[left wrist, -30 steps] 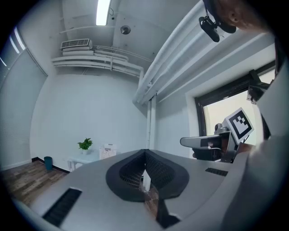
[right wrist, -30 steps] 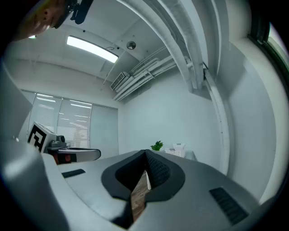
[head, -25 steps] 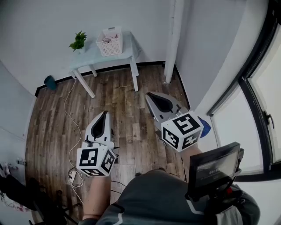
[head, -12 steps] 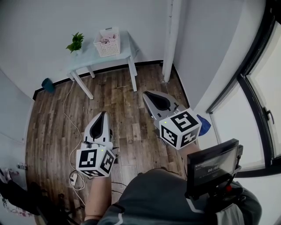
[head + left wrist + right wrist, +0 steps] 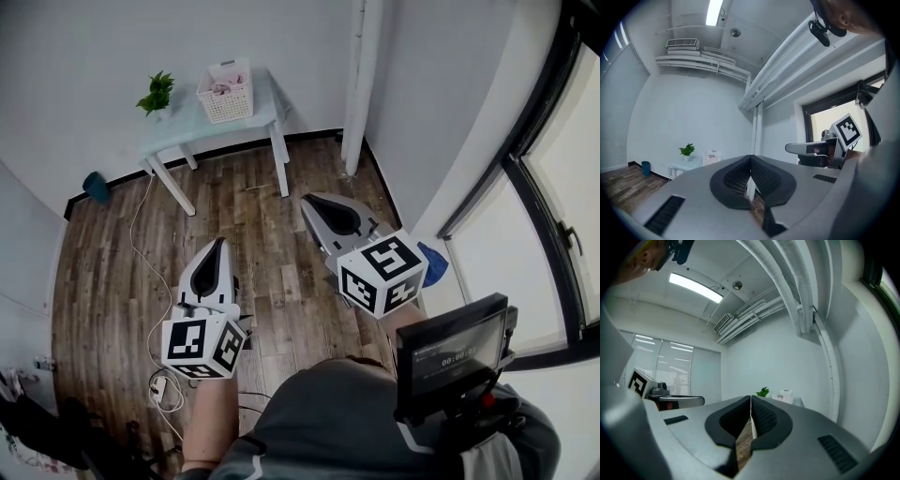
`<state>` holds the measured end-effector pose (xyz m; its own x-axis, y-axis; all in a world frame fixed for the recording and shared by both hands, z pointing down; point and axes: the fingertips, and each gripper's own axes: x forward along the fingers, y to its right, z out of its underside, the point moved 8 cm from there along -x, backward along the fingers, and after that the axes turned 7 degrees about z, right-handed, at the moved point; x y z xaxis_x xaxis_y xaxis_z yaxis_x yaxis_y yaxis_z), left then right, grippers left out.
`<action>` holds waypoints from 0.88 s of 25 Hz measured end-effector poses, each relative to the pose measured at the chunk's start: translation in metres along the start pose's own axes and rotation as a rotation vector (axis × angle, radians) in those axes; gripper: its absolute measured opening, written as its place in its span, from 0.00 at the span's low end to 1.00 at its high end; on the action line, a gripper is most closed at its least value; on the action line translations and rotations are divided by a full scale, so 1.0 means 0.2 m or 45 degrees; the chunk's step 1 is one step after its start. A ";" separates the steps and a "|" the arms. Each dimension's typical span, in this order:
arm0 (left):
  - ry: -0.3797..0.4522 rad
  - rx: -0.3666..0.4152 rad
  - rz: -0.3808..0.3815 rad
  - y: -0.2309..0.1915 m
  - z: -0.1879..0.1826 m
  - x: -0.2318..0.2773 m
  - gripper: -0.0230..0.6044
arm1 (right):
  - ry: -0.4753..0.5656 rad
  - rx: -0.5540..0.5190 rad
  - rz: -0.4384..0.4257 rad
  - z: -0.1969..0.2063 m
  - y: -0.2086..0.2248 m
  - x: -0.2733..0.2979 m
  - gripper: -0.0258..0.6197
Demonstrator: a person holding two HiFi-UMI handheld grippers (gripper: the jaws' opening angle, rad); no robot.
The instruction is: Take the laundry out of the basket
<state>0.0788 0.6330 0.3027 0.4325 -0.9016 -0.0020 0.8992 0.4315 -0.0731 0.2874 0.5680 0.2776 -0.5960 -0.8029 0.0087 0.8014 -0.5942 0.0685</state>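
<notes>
A white laundry basket [image 5: 226, 92] with pinkish laundry [image 5: 223, 84] inside stands on a small pale table [image 5: 192, 122] against the far wall. It also shows small and distant as the basket [image 5: 711, 158] in the left gripper view and as the basket [image 5: 785, 396] in the right gripper view. My left gripper [image 5: 221, 243] is held level over the wood floor, far short of the table, jaws shut and empty. My right gripper [image 5: 308, 201] is level beside it, a little further forward, also shut with nothing between its jaws.
A small potted plant [image 5: 156, 94] stands on the table's left end. A white column [image 5: 355, 84] rises right of the table. A cable [image 5: 141, 234] runs across the floor to a power strip [image 5: 159, 394]. A teal bin [image 5: 95, 186] sits by the left wall. Windows line the right side.
Both grippers and the view have advanced slightly toward the table; the table and basket have shifted a little left and up in the head view. Jaws stay shut.
</notes>
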 end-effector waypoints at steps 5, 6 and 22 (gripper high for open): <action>-0.002 -0.017 0.020 -0.04 0.04 -0.04 0.05 | -0.005 -0.019 0.002 0.03 -0.05 0.01 0.07; -0.004 -0.021 0.024 -0.05 0.05 -0.04 0.05 | -0.008 -0.026 0.003 0.03 -0.07 0.01 0.07; -0.030 0.024 -0.013 -0.31 0.03 0.30 0.05 | 0.029 -0.007 -0.087 0.01 0.12 0.46 0.07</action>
<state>0.0505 0.5522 0.3122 0.4248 -0.9050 0.0221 0.9044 0.4232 -0.0541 0.2519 0.4797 0.2815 -0.6479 -0.7615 -0.0183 0.7594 -0.6476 0.0626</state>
